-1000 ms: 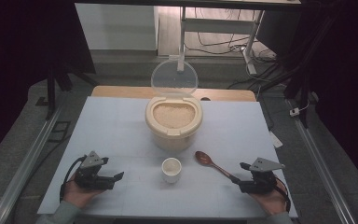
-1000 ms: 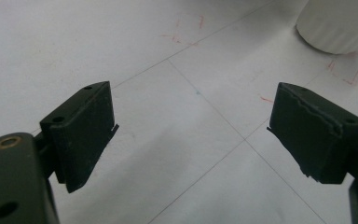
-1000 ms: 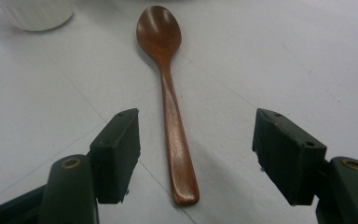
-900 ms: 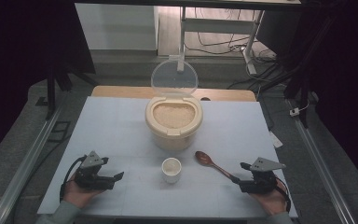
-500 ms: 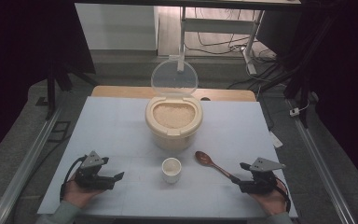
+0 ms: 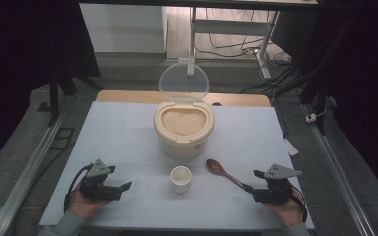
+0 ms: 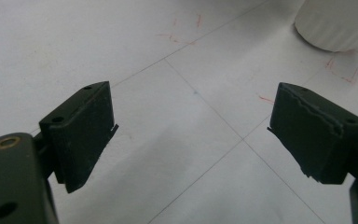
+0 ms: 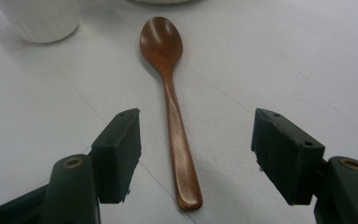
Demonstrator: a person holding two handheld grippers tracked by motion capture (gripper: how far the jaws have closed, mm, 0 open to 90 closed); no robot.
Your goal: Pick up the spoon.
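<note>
1. Right gripper [image 8: 196,154]: low over the white table [image 6: 128,132] at the near right, held in a hand [image 6: 285,209]. Jaws wide apart, holding nothing; they stand either side of the spoon's handle end without touching it.
2. Wooden spoon [image 8: 170,100]: lies flat on the table, bowl face up. In the high view its [image 6: 225,173] long axis runs diagonally, handle tip toward the right gripper [image 6: 256,189], bowl pointing away and left, toward the container.
3. Left gripper [image 7: 191,140]: near left, held in the other hand [image 6: 81,204], jaws wide apart over bare table; faint red pen marks and thin pencilled lines there, nothing readable.
4. Small white cup [image 6: 181,178]: upright between the two grippers, just left of the spoon's bowl.
5. Beige rice container [image 6: 183,130]: behind the cup, filled with grains, clear lid [image 6: 183,81] standing open at the back. No label legible.
</note>
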